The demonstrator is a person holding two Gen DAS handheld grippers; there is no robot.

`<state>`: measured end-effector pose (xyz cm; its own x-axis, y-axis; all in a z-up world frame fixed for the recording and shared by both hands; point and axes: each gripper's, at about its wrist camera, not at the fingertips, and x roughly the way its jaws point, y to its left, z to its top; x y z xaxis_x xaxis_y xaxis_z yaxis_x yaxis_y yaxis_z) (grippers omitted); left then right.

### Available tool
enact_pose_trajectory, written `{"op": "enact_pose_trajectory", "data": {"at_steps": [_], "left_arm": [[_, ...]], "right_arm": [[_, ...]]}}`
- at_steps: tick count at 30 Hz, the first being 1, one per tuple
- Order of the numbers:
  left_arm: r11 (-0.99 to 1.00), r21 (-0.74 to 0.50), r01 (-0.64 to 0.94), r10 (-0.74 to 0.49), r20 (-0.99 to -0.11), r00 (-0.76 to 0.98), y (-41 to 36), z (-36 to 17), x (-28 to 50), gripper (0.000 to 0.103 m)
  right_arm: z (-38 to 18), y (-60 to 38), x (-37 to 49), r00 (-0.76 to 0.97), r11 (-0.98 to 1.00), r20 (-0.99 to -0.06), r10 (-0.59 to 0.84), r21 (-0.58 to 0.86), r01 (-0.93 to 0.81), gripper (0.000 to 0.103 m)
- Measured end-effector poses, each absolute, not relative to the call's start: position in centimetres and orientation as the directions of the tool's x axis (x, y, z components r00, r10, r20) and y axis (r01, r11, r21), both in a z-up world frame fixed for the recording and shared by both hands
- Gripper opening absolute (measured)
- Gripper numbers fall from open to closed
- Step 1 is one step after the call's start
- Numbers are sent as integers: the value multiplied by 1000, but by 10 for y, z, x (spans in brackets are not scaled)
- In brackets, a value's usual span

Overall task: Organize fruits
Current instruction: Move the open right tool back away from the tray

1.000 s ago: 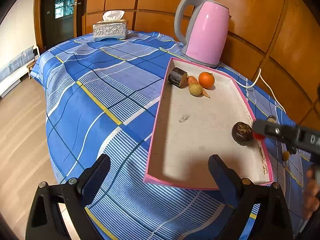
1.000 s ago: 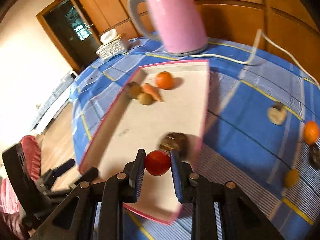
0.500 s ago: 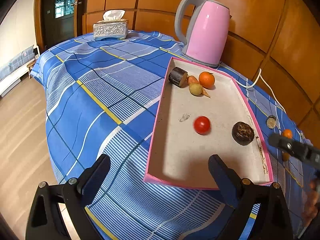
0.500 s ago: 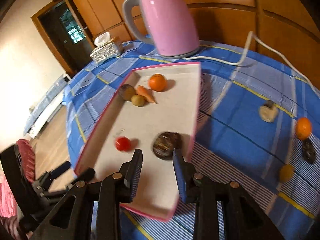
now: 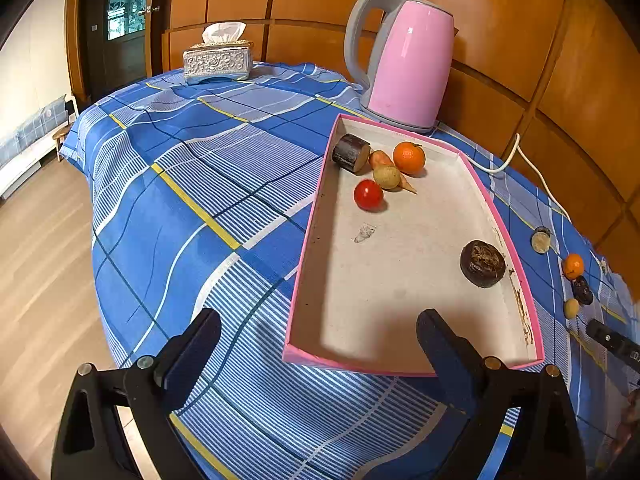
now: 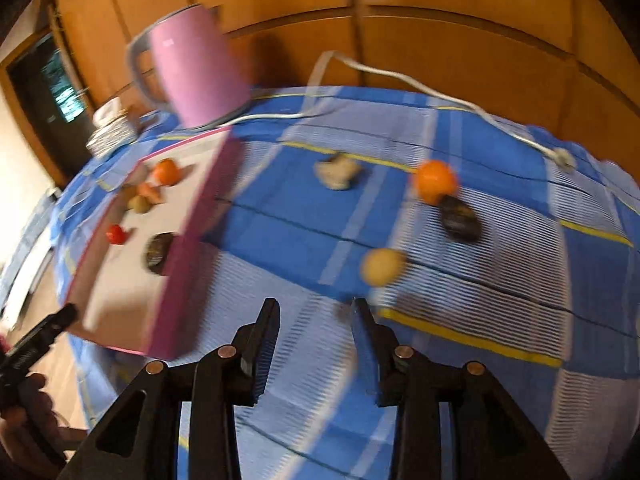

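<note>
The red tomato (image 5: pixel 368 195), gripped by the right gripper (image 6: pixel 316 312) a second ago, now lies loose in the pink tray (image 5: pixel 496 208), upper centre. Its fingers, just parted narrowly and empty, swing toward the yellow fruit (image 6: pixel 382 266). Left gripper (image 5: pixel 320 340) waits, fingers wide.

No readable text showing anywhere; faint white lettering on the black right gripper body (image 5: pixel 614 345) is being cut off, illegible.

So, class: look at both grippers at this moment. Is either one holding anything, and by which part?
Nothing is held. The left gripper stands wide open near the tray; the right gripper has empty jaws above the tablecloth.
</note>
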<state>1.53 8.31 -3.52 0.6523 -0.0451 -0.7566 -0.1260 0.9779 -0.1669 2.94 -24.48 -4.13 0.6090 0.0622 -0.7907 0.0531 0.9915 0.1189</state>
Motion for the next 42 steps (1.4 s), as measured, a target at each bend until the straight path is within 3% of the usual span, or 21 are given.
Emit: {"op": "enact_pose_trajectory", "data": {"at_steps": [12, 24, 26, 34, 42], "left_arm": [[982, -150, -114, -39, -755, 654, 77, -33, 16, 99], [987, -122, -101, -25, -749, 662, 68, -28, 17, 99], [988, -116, -99, -22, -751, 660, 66, -28, 17, 99], [989, -118, -88, -29, -747, 665, 65, -22, 20, 99], [994, -108, -15, -68, -723, 687, 51, -4, 24, 99]], "right_arm": [[-46, -331, -6, 599, 935, -770, -222, 7, 356, 39], [-70, -414, -44, 458, 733, -754, -471, -46, 679, 39], [-74, -418, -46, 443, 718, -754, -484, -53, 694, 40], [-80, -417, -55, 447, 695, -722, -528, -66, 716, 59], [-82, -416, -54, 446, 687, -717, -536, -64, 724, 61]]}}
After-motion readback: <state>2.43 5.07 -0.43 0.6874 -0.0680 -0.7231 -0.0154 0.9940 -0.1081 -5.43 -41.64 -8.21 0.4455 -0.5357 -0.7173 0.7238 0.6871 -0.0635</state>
